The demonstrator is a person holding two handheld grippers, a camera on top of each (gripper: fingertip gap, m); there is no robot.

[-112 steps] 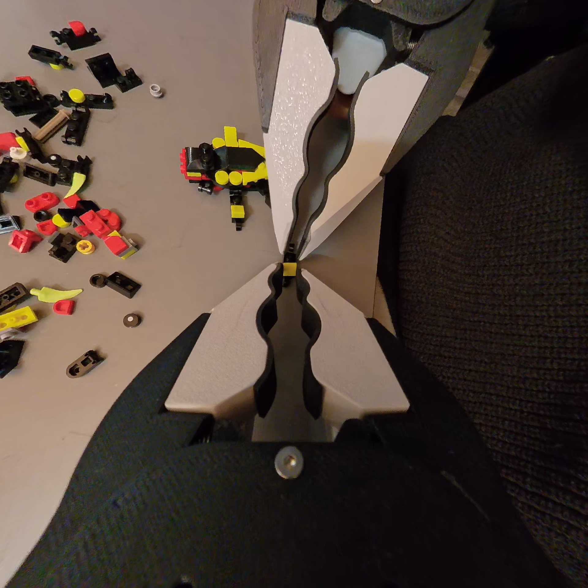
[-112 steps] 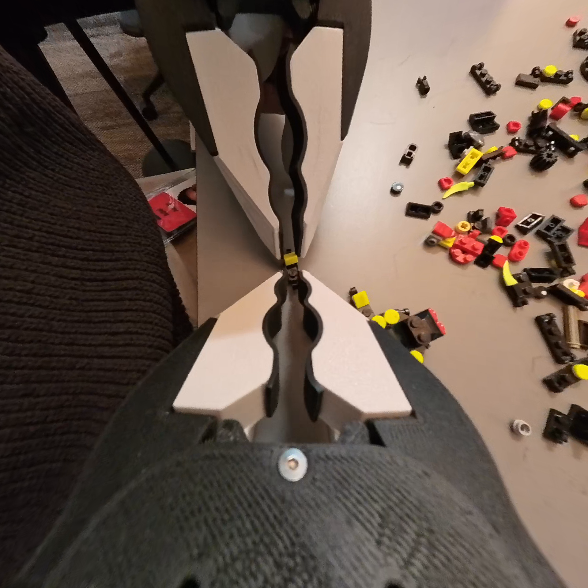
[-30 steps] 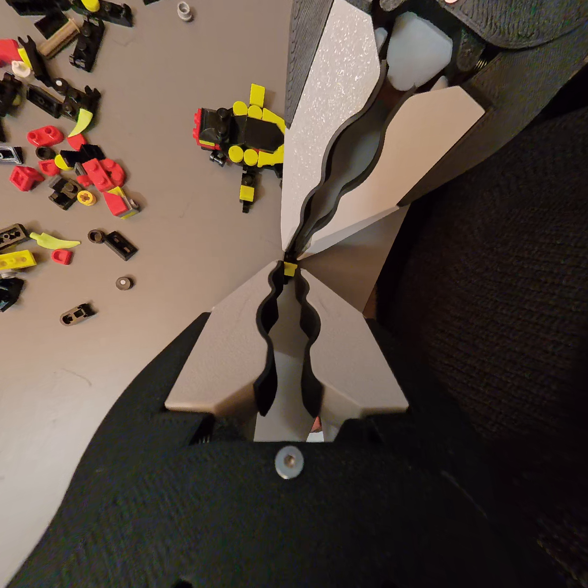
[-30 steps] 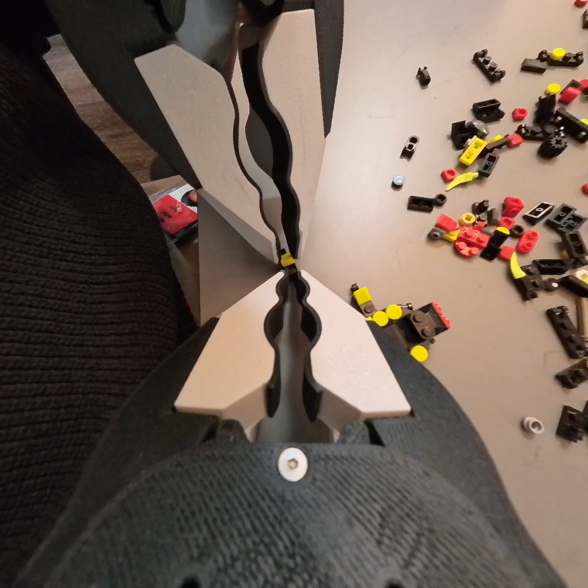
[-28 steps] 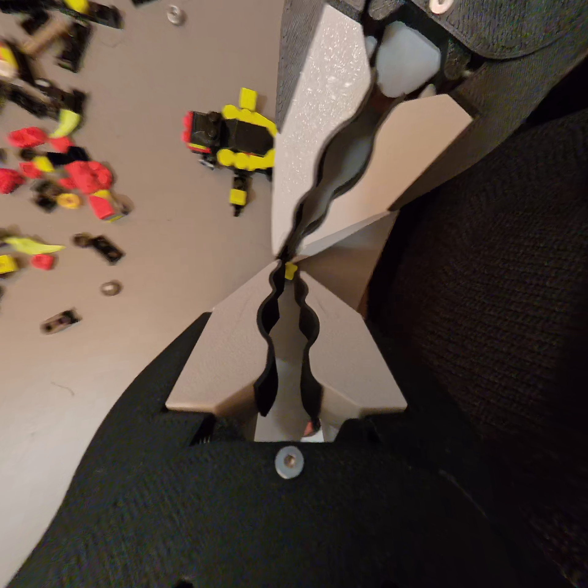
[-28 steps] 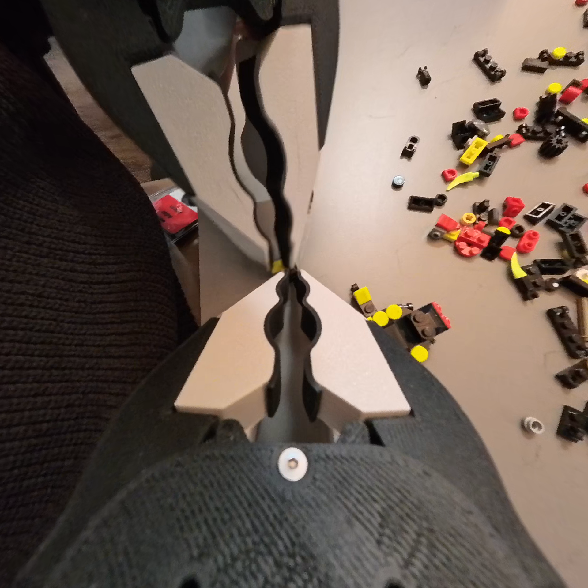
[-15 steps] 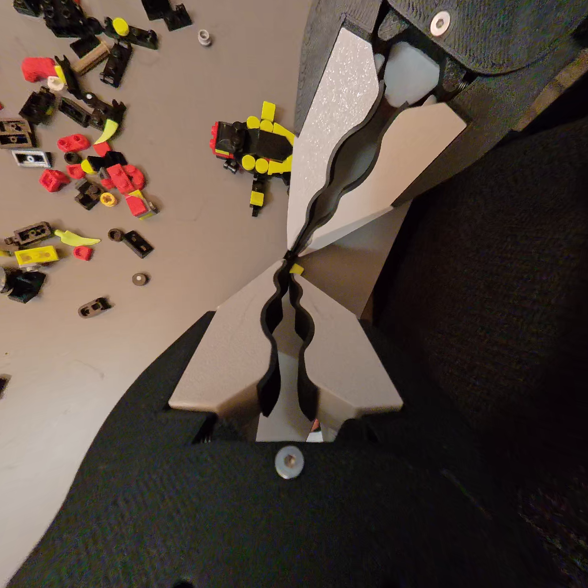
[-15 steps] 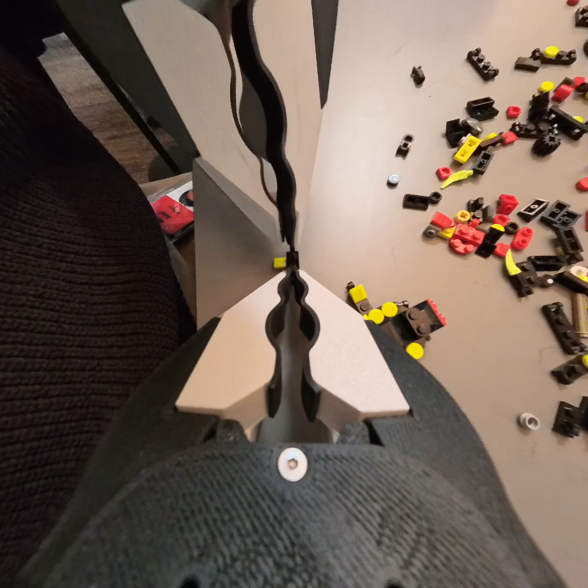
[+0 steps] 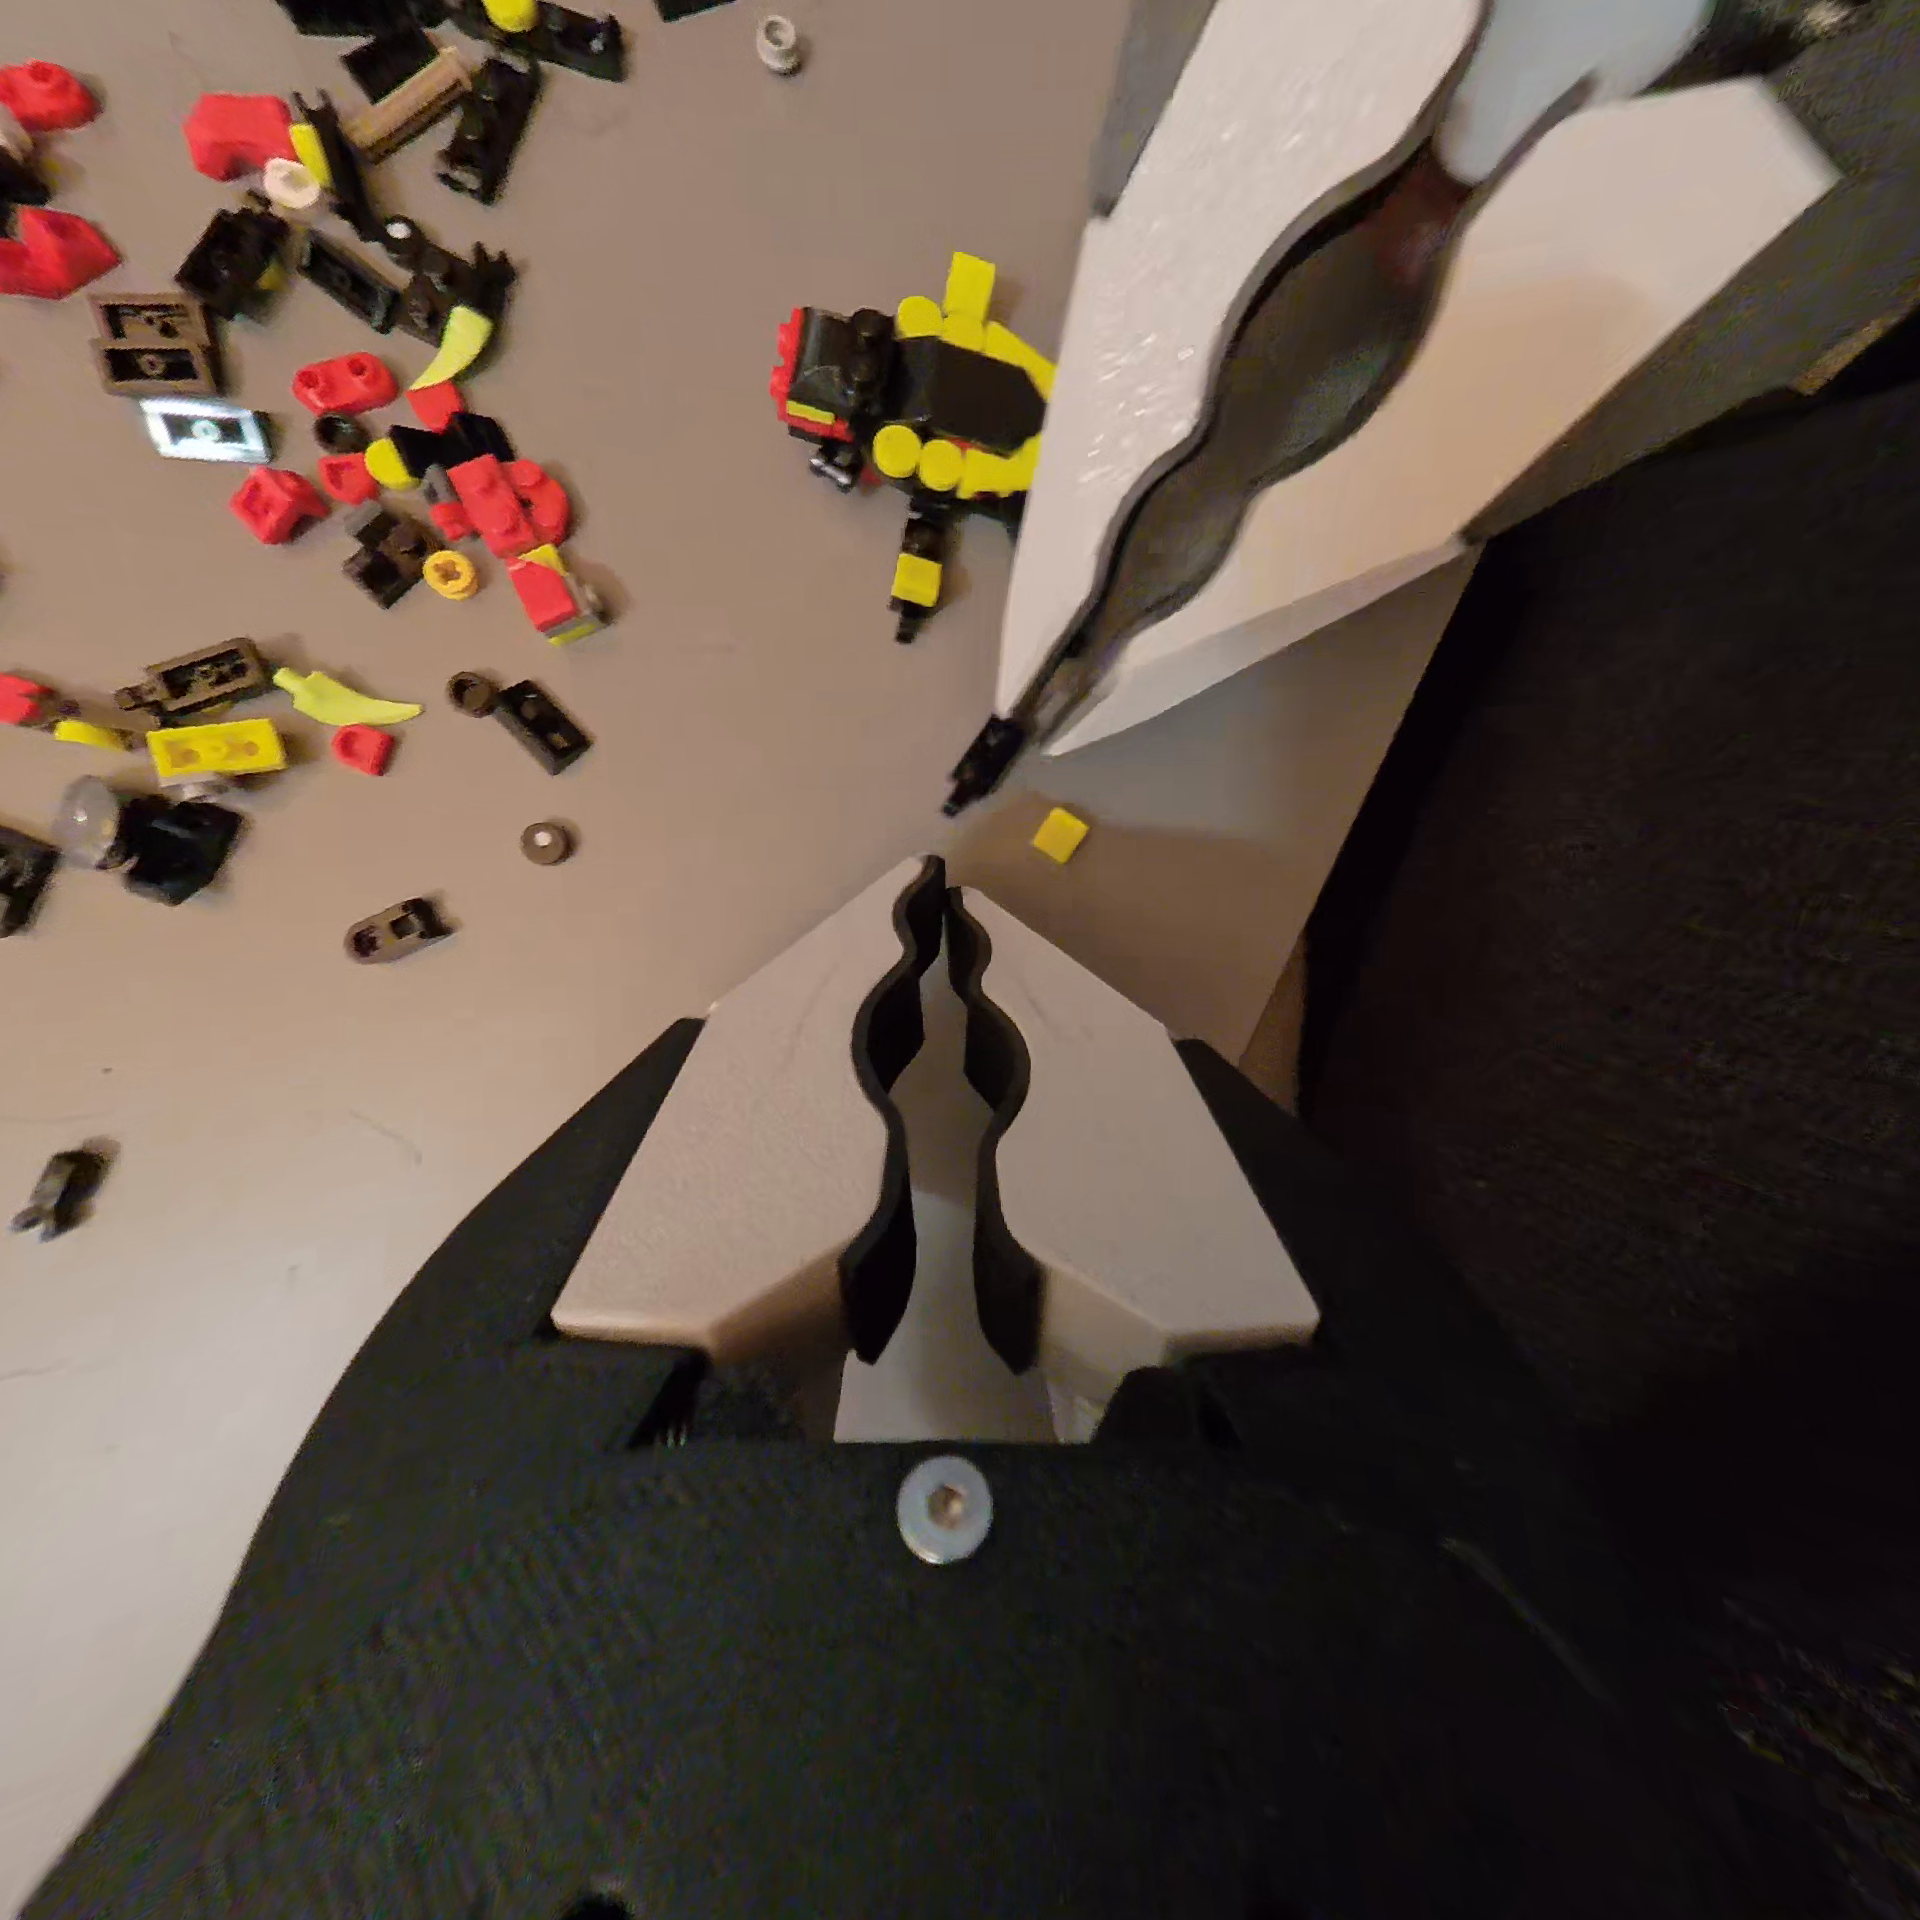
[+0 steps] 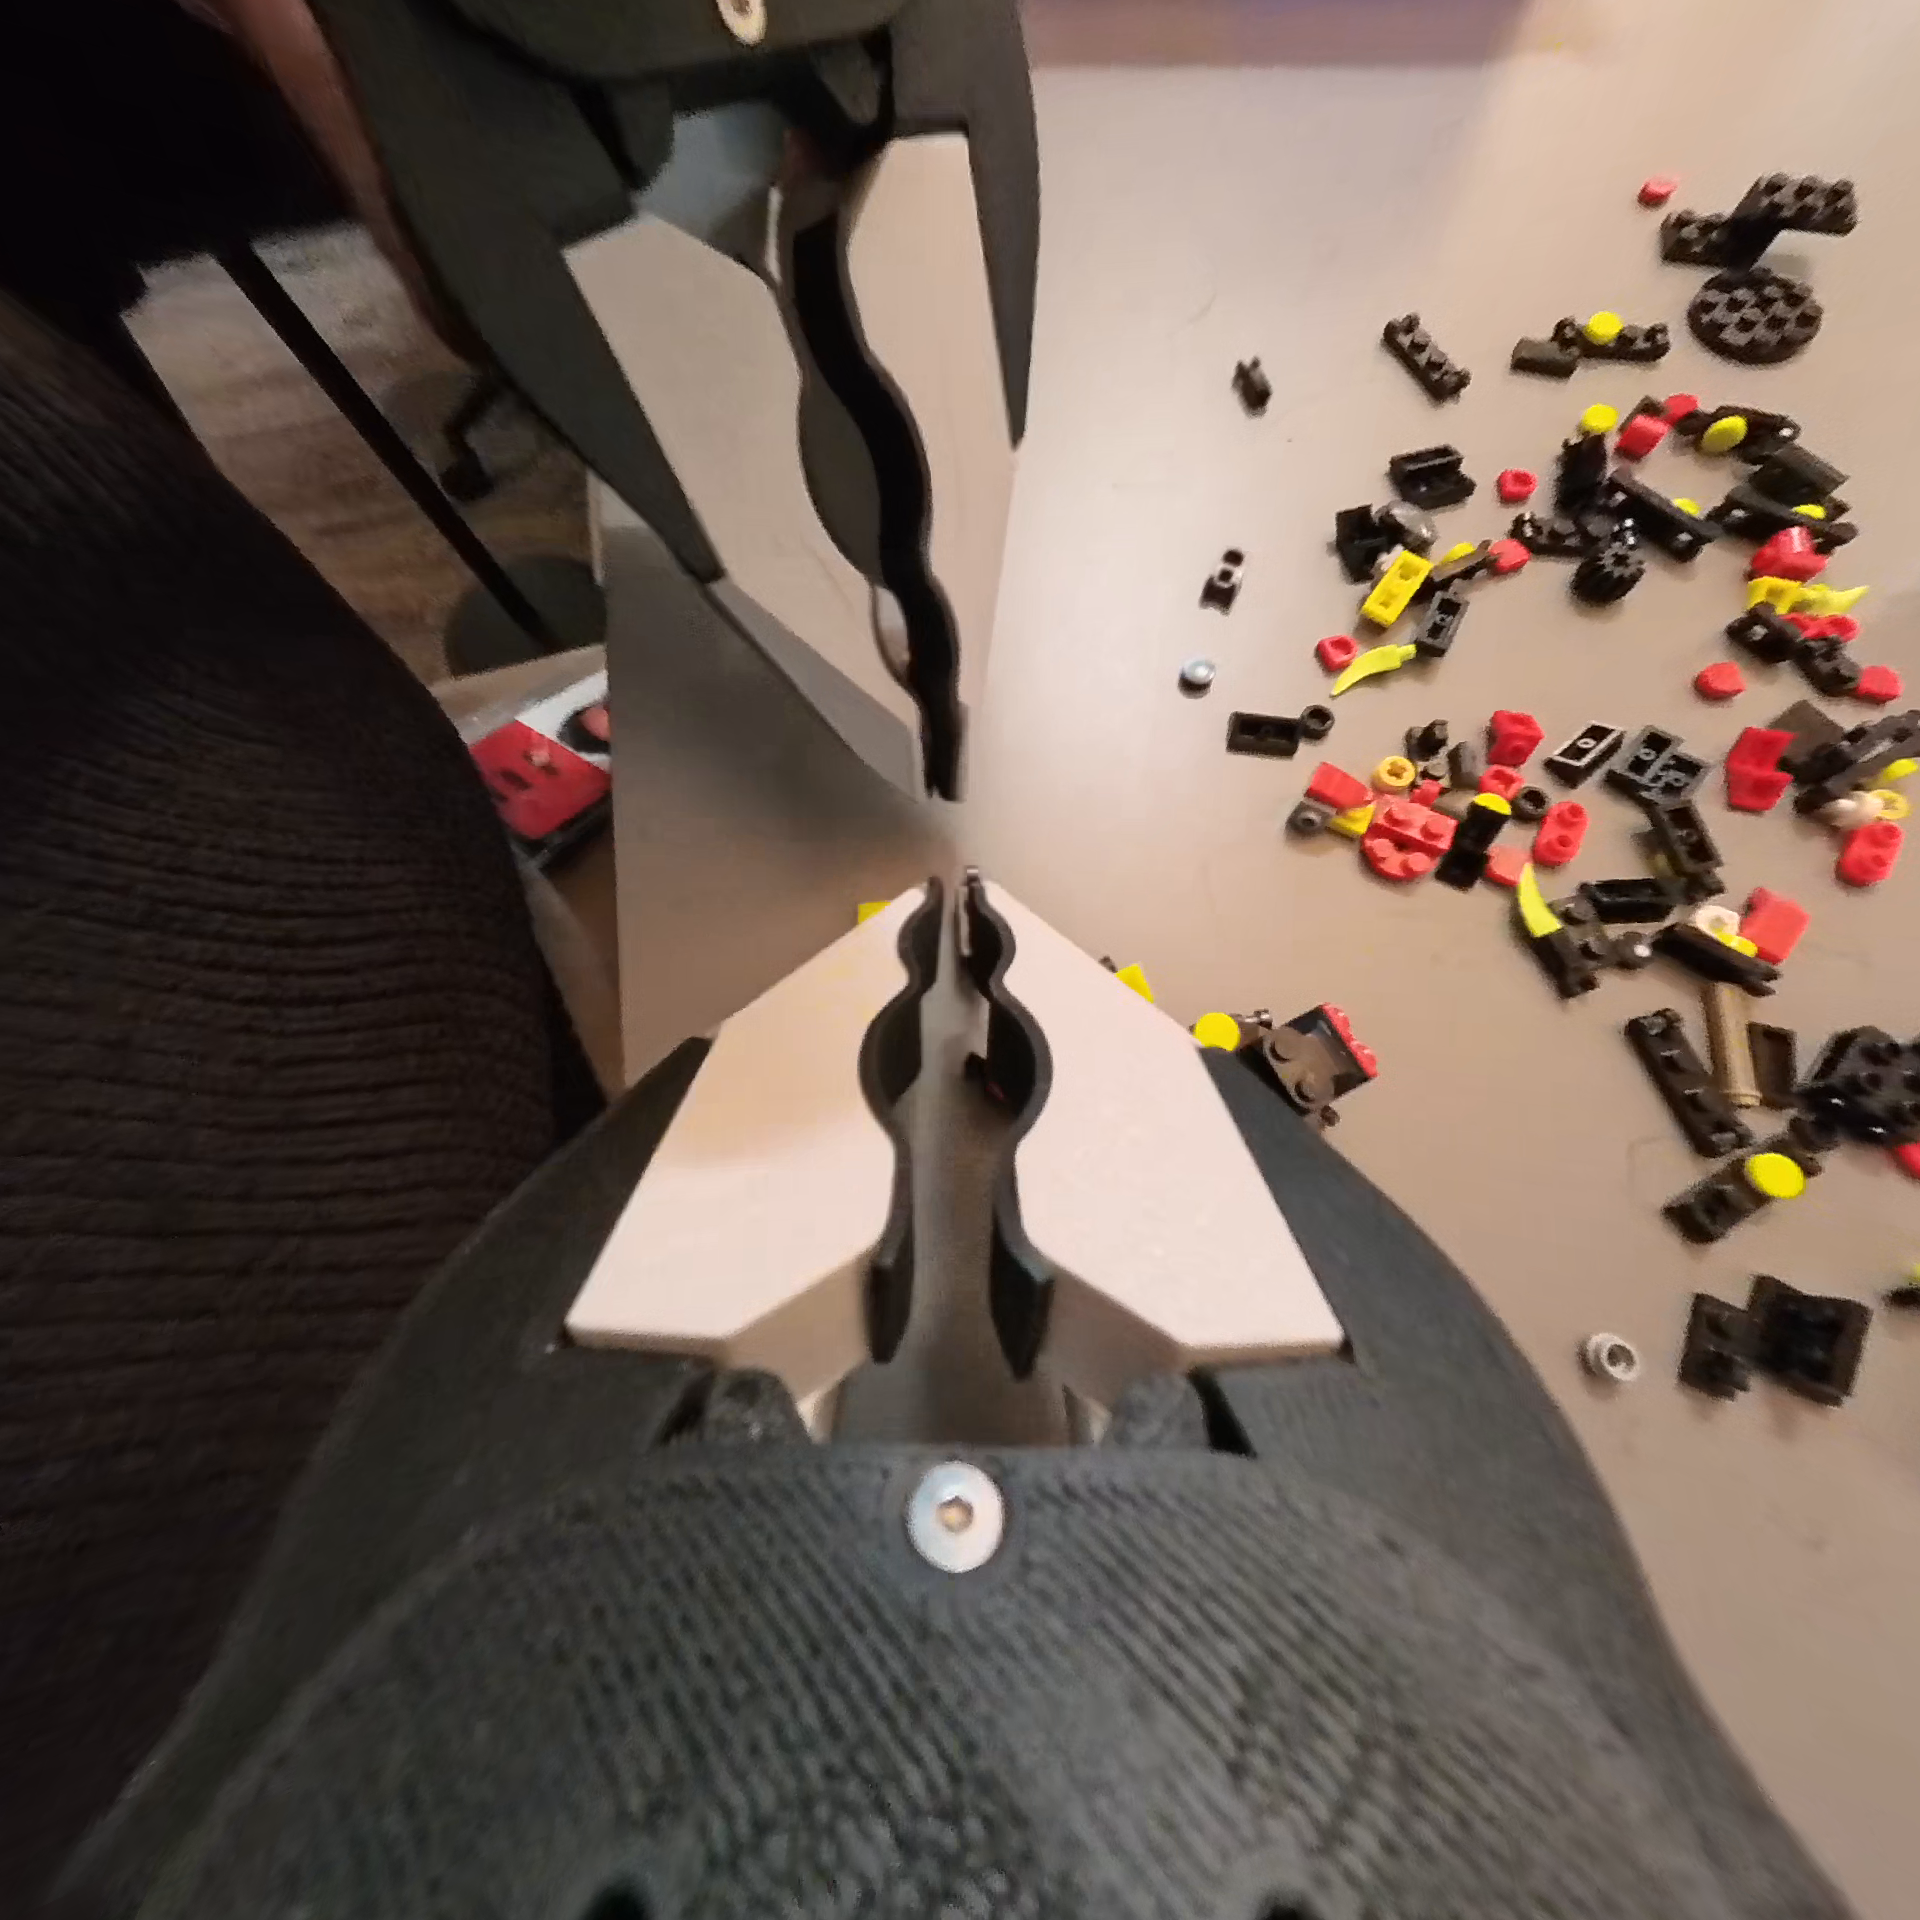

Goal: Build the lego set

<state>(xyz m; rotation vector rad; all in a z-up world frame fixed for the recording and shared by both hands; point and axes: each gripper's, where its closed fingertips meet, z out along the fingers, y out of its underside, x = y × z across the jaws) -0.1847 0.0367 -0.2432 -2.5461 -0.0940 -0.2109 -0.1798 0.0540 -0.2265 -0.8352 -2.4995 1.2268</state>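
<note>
Two grey two-finger tongs with wavy black inner pads face each other tip to tip above a grey-brown tabletop (image 9: 644, 1039). The left tongs (image 9: 940, 873) have their fingers together at the tips, with nothing between them. The right tongs (image 10: 954, 888) are clamped on a small black lego peg piece (image 9: 982, 764), which pokes out past their tips.

One small flat yellow square lego tile (image 9: 1060, 836) lies loose on the table, just beside and below both sets of tips, touching neither. Half a second ago it sat right at the left tips, against the black peg; now it has dropped free, and the two tongs have drawn apart.

One part-built black, yellow and red lego model (image 9: 914, 410) rests on the table close beside the right tongs. A scatter of many loose black, red and yellow lego pieces (image 9: 312, 499) lies farther out; they are too many and too overlapped to count.
</note>
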